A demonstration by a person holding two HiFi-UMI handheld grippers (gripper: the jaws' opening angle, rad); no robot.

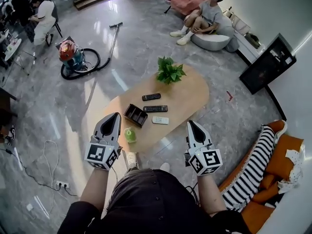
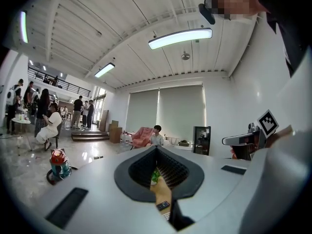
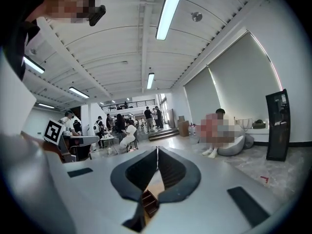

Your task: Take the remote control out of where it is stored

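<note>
A black open storage box (image 1: 135,114) sits on the low wooden table (image 1: 195,89). Beside it, outside the box, lie two black remotes (image 1: 151,97) (image 1: 155,108) and a white remote (image 1: 160,120). My left gripper (image 1: 117,115) hovers at the table's near left edge, shut and empty. My right gripper (image 1: 190,123) hangs at the near right edge, jaws together with nothing between them. Under the jaws, the left gripper view shows a black remote (image 2: 163,205), and the right gripper view shows the storage box (image 3: 148,202).
A green potted plant (image 1: 169,70) stands at the table's far end and a small green object (image 1: 129,135) at its near edge. A vacuum cleaner (image 1: 73,57) and hose lie on the floor to the left. A person (image 1: 204,18) sits beyond. An orange sofa (image 1: 273,160) is to the right.
</note>
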